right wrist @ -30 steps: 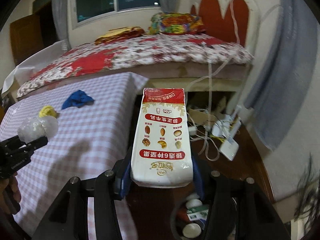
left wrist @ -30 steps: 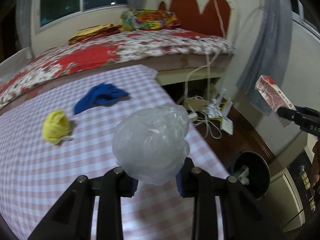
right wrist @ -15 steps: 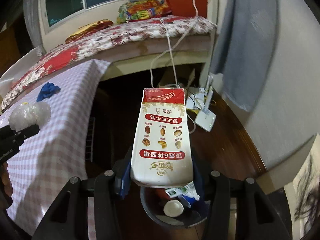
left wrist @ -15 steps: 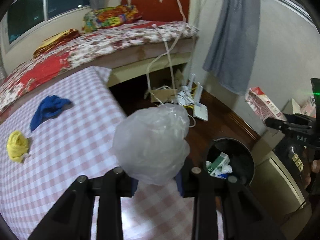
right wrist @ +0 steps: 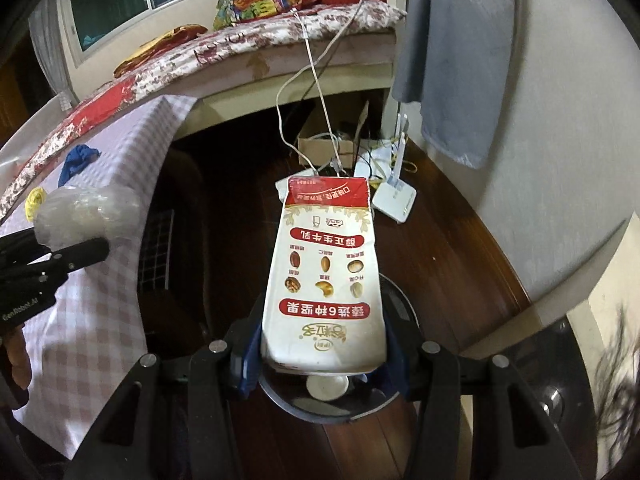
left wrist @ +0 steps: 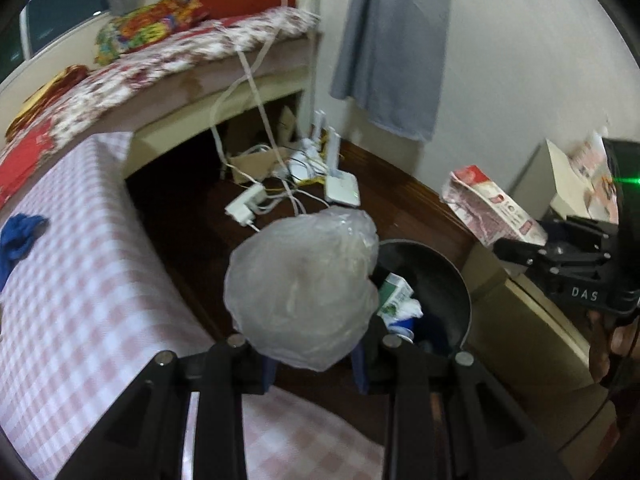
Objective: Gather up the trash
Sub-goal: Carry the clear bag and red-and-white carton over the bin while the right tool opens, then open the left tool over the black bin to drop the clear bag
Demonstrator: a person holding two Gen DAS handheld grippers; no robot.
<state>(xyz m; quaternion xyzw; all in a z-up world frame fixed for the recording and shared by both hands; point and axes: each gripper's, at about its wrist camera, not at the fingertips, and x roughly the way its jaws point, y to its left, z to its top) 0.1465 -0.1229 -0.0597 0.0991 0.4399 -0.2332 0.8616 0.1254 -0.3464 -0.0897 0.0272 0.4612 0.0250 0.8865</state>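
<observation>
My left gripper (left wrist: 314, 364) is shut on a crumpled clear plastic bag (left wrist: 304, 288), held past the table edge beside a round black trash bin (left wrist: 444, 268) on the floor. The bin holds a green-white carton and other trash. My right gripper (right wrist: 322, 360) is shut on a red-and-white milk carton (right wrist: 326, 272), held directly above the same bin (right wrist: 404, 308). The carton (left wrist: 492, 212) and right gripper also show at the right of the left wrist view. The bag (right wrist: 84, 210) shows at the left of the right wrist view.
A table with pink checked cloth (left wrist: 80, 280) lies left, with a blue cloth (left wrist: 18, 236) and a yellow wad (right wrist: 34, 200) on it. White routers and cables (left wrist: 304, 176) lie on the dark wood floor. A bed (left wrist: 168, 52) stands behind. A cream cabinet (left wrist: 520, 320) stands right of the bin.
Both grippers swung right, off the table toward the floor bin. The bin now sits under the carton and close beside the bag. Both grips are unchanged.
</observation>
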